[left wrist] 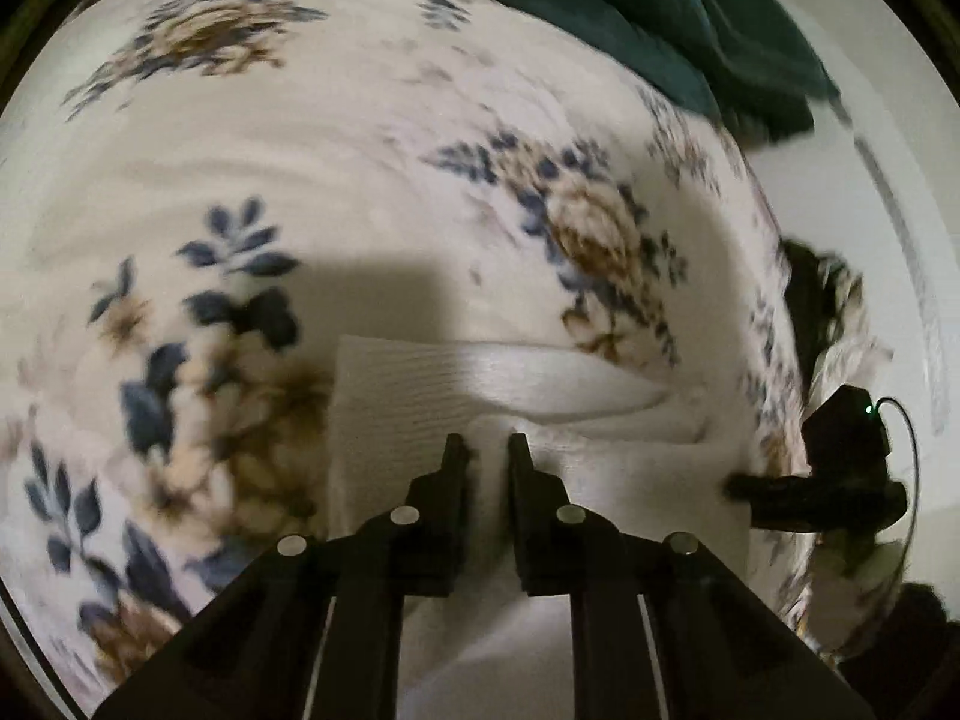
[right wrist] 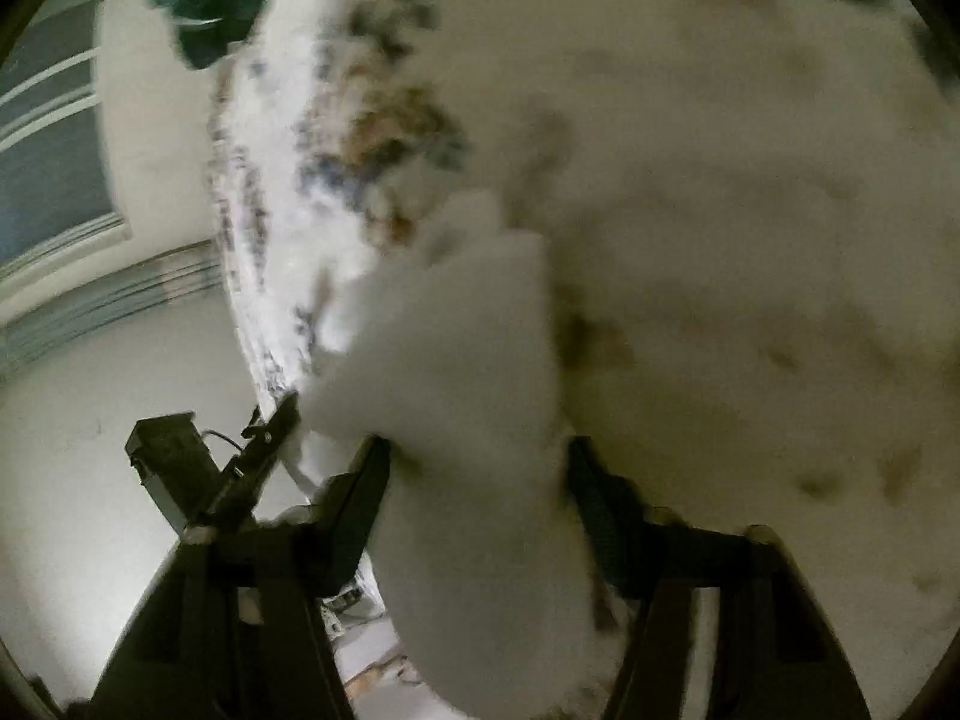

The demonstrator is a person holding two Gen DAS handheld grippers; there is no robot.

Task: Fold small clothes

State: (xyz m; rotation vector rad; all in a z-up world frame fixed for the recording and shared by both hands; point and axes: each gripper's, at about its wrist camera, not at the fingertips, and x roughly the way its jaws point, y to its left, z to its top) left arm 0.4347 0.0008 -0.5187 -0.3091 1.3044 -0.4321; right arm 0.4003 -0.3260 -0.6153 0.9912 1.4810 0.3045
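My left tongs (left wrist: 485, 450) are pressed nearly together, pinching a fold of the white garment (left wrist: 420, 384) between their tips. My right tongs (right wrist: 474, 450) stand partly spread with a blurred bulge of the same white cloth (right wrist: 456, 360) between the fingers; whether the pads press on it I cannot tell. In the left view the right tool shows at the bed's right edge, by the garment's right side. The garment is ribbed, plain white, partly doubled over, with one flap lying across it. It lies on the floral bedspread (left wrist: 300, 150) near the bed's right edge. A dark green cloth (left wrist: 690, 18) sits bunched at the far right corner. I see no containers.
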